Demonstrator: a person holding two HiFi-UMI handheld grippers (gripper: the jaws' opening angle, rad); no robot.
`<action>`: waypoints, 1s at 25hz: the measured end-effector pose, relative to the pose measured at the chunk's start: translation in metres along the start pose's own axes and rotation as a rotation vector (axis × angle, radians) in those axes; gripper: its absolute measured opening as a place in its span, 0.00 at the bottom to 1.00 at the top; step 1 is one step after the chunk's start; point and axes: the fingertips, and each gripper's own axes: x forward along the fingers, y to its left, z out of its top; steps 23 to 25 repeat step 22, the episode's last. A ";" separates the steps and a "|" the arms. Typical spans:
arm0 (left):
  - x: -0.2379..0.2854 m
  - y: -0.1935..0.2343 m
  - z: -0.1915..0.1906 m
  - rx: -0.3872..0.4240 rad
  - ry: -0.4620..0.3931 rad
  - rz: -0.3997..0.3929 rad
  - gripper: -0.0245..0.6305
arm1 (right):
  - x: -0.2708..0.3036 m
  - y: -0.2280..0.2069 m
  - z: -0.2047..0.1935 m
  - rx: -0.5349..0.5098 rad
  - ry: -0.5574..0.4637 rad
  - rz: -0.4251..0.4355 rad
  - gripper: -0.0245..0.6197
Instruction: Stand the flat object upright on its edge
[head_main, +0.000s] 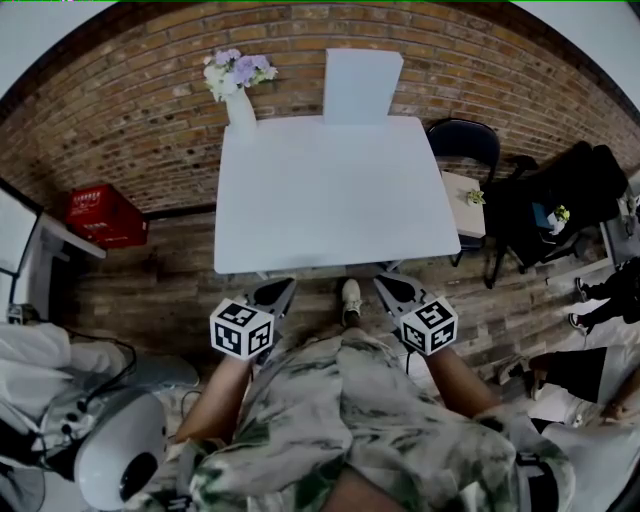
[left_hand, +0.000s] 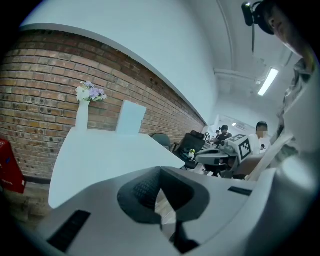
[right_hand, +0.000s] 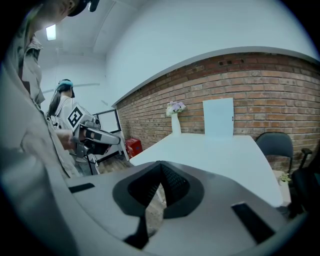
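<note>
The white board (head_main: 362, 87) stands upright at the far edge of the worktop (head_main: 330, 200), so we judge it set on its edge. We hold the left gripper (head_main: 275, 296) and right gripper (head_main: 396, 290) off the worktop's near edge, fingers clenched on nothing, probably to keep clear of it.

White table (head_main: 330, 200) against brick wall (head_main: 150, 120)

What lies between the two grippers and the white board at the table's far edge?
Only bare table between the left gripper, right gripper and white board, in the head view. The vase stands off to the left.
</note>
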 end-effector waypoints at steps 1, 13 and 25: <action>-0.001 0.000 -0.001 -0.003 0.001 0.001 0.07 | 0.000 0.000 0.000 0.000 0.001 0.001 0.07; -0.002 0.003 -0.014 -0.020 0.029 0.004 0.07 | 0.001 0.003 -0.005 0.005 0.009 0.007 0.07; 0.014 0.010 -0.013 -0.021 0.044 -0.002 0.07 | 0.014 -0.011 -0.001 -0.018 0.009 0.014 0.07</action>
